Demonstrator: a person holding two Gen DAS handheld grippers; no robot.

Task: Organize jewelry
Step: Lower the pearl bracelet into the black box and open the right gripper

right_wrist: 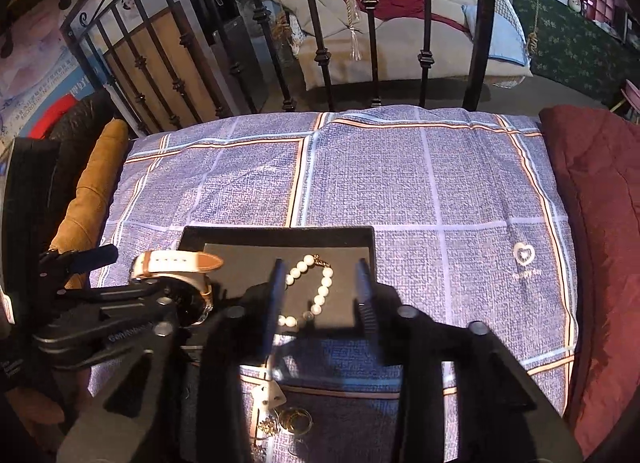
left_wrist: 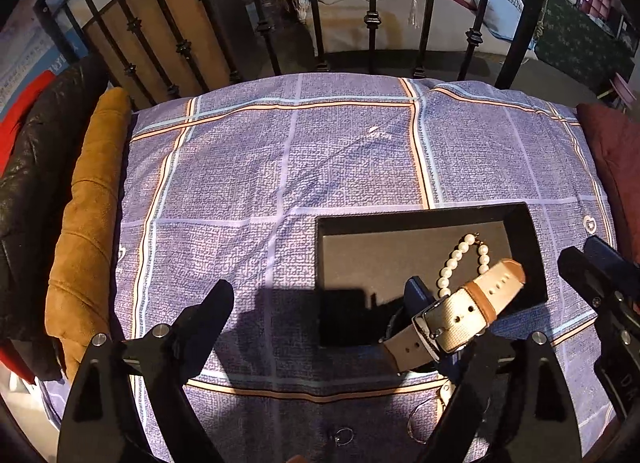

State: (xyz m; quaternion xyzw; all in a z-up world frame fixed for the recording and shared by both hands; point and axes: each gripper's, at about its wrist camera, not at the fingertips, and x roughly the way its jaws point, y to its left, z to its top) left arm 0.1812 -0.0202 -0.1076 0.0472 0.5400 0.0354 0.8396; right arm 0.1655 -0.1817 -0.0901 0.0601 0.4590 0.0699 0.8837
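A shallow black box (left_wrist: 420, 216) (right_wrist: 280, 233) lies on a purple checked pillow (left_wrist: 280, 167) (right_wrist: 440, 183). A pearl bracelet (left_wrist: 452, 263) (right_wrist: 320, 291) rests inside it. A watch with a white strap lined in brown (left_wrist: 468, 311) (right_wrist: 180, 263) lies across the box's near corner, leaning on one blue pad of my left gripper (left_wrist: 320, 287). That gripper's jaws stand wide and the other finger is far from the watch. My right gripper (right_wrist: 320, 275) hangs over the box with its jaws apart. The pearls lie between its pads, which do not touch them.
Loose small jewelry lies on the pillow near me: a ring (left_wrist: 344, 436), a hoop (left_wrist: 418, 423), gold pieces (right_wrist: 296, 419). A tan cushion (left_wrist: 84, 223) borders the left side, a dark red one (right_wrist: 600, 223) the right. A black iron railing (left_wrist: 372, 23) stands behind.
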